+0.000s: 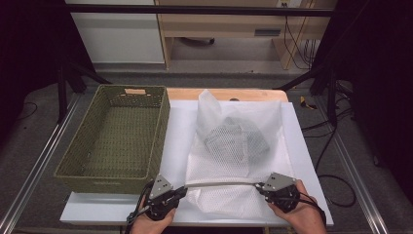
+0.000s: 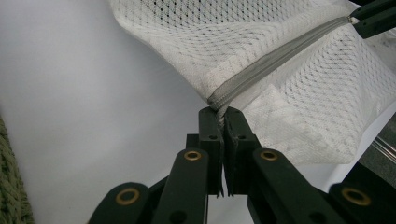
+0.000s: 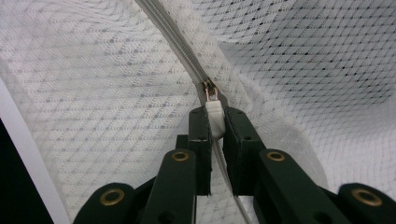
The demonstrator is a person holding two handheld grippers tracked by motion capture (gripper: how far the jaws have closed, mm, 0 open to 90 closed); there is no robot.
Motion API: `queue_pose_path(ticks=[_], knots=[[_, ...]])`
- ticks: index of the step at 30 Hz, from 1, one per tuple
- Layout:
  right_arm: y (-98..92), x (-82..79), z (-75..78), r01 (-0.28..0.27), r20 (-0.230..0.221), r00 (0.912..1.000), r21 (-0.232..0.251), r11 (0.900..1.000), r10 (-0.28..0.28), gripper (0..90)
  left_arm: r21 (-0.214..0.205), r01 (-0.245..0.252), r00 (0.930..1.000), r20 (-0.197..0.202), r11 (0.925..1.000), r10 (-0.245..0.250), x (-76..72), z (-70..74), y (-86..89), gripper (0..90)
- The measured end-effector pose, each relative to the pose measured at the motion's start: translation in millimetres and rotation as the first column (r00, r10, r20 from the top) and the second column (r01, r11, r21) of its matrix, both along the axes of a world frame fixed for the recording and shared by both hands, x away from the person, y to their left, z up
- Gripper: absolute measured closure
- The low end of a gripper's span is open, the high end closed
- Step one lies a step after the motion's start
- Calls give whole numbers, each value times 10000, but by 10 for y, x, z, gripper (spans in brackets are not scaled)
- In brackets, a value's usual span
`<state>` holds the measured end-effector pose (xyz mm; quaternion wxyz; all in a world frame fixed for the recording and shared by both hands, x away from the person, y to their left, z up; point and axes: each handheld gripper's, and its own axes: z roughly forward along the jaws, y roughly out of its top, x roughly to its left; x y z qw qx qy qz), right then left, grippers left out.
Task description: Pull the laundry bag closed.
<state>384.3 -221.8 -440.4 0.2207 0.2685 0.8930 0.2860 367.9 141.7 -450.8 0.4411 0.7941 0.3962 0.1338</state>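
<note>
Your left hand-held gripper [image 1: 181,191] is clamped on the near-left end of the mesh laundry bag [image 1: 234,146], and your right hand-held gripper [image 1: 260,187] pinches the other end of the zipper [image 1: 221,184], which runs taut and level between them. From the high view, the bag lies on a white sheet [image 1: 178,131] covering the worktop [image 1: 224,93], whose wooden edge peeks out at the far side. There's grey clothing [image 1: 236,139] bundled inside the mesh. A green woven basket [image 1: 117,139] sits just left of the bag, on the sheet's left edge. Around you: grey floor, metal rails either side, black cables trailing at right, pale wooden furniture at the back.

Now the left gripper view: your jaws are closed tight on the fabric at the zipper's end [image 2: 219,100], white sheet underneath, a sliver of basket weave at lower left. Your other gripper's black jaws show at top right.

Right gripper view: jaws narrow, gripping the white zipper pull [image 3: 214,114], mesh spread all around it, zipper tape running away up-left.
</note>
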Motion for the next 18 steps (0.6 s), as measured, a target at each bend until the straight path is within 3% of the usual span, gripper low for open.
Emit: queue_pose_path(ticks=[18], knots=[[-151, -26, -12, 235, -61, 9997, -110, 9997, -235, 818, 18, 38, 10000, -20, 10000, -38, -5, -6, -8, 874]])
